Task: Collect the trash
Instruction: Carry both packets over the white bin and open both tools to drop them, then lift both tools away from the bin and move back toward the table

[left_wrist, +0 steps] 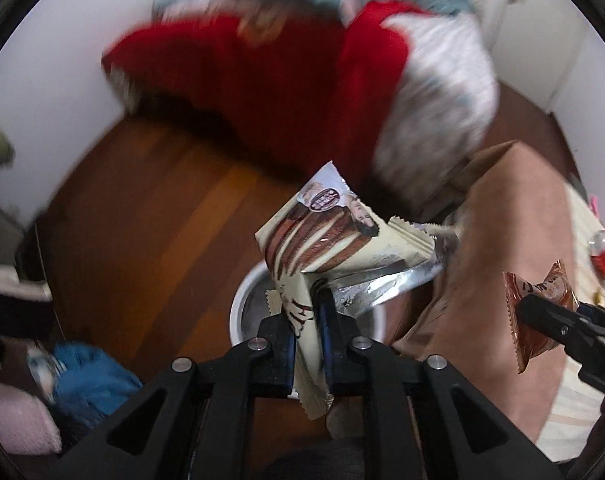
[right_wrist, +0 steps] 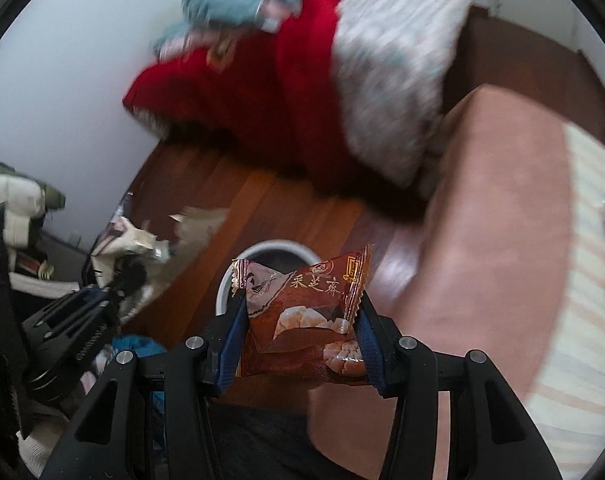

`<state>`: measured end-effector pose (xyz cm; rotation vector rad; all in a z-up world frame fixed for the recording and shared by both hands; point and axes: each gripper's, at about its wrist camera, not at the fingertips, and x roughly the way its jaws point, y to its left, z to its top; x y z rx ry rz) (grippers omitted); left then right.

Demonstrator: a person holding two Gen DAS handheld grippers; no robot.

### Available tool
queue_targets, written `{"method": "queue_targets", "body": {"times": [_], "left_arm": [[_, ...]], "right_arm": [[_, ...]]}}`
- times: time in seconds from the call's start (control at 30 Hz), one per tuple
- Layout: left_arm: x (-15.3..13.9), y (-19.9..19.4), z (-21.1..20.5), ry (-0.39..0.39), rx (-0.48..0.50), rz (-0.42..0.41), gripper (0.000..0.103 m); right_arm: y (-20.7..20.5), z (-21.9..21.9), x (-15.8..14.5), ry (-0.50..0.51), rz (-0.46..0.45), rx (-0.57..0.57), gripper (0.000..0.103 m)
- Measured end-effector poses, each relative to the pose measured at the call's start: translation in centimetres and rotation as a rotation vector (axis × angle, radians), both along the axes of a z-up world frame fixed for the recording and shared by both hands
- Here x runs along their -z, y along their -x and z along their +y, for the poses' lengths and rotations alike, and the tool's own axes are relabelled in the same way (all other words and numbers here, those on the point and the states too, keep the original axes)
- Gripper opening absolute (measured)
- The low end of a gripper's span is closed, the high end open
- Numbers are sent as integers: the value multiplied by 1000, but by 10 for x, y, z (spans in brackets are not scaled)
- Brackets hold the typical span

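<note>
White-rimmed bin (left_wrist: 238,304) sits directly below both grippers: left gripper (left_wrist: 307,312) pinches the cream wrapper (left_wrist: 322,240), right gripper (right_wrist: 302,320) clamps the brown packet (right_wrist: 302,312).

Soft daylight; motion-blurred clothes pile (left_wrist: 262,92) (sharp foreground), fisheye edges dark.

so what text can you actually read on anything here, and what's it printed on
"采芝斋": gold characters on the brown-orange plastic snack packet in the right gripper.
Small gold seal marks above them on that packet: too small to read.
Round dark label on the cream and brown striped wrapper in the left gripper: blurred, unreadable.
Brown characters lower on that wrapper: partly hidden by the gripper, unreadable.
</note>
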<state>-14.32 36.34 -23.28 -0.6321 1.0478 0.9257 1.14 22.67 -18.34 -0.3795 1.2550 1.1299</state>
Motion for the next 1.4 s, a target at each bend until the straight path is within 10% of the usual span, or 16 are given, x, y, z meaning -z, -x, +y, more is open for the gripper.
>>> {"method": "queue_targets", "body": {"times": [0.33, 0.57, 0.77, 1.0, 1.4], "left_arm": [[131, 27, 67, 322, -118, 25, 13], [161, 35, 79, 361, -185, 31, 56], [157, 52, 80, 337, -218, 34, 100], [138, 69, 73, 254, -252, 59, 101], [95, 81, 33, 96, -229, 57, 102]], "right_arm": [[33, 86, 153, 242, 50, -31, 53], [29, 105, 208, 293, 93, -59, 54], [33, 125, 222, 285, 106, -105, 64], [36, 133, 214, 254, 73, -131, 103], [51, 94, 169, 269, -161, -182, 103]]}}
